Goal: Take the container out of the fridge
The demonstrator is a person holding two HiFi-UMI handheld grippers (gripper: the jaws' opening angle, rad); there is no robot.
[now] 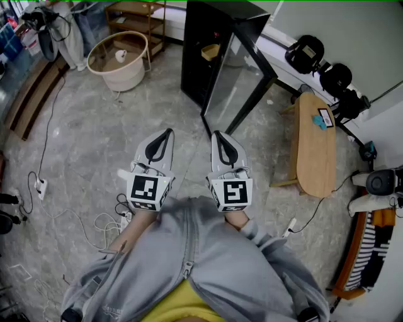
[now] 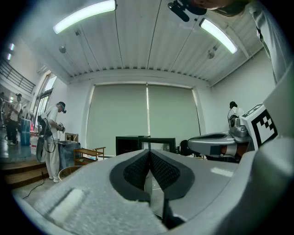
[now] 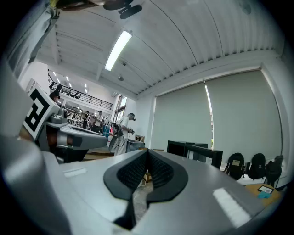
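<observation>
A black fridge (image 1: 211,38) stands at the top middle of the head view, its glass door (image 1: 238,82) swung open toward me. A pale yellowish container (image 1: 211,51) shows on a shelf inside. My left gripper (image 1: 167,133) and right gripper (image 1: 215,135) are held side by side in front of my chest, well short of the fridge, pointing at it. Both have their jaws together with nothing between them. The fridge (image 2: 133,144) is small and distant beyond the left gripper (image 2: 149,153). Past the right gripper (image 3: 148,153) the fridge (image 3: 193,151) is just as far.
A wooden bench (image 1: 315,148) with a phone stands right of the fridge door, with black backpacks (image 1: 321,63) behind it. A round white basket (image 1: 119,60) and a wooden shelf (image 1: 135,19) stand left of the fridge. Cables (image 1: 44,188) lie on the floor. A person (image 2: 53,133) stands far left.
</observation>
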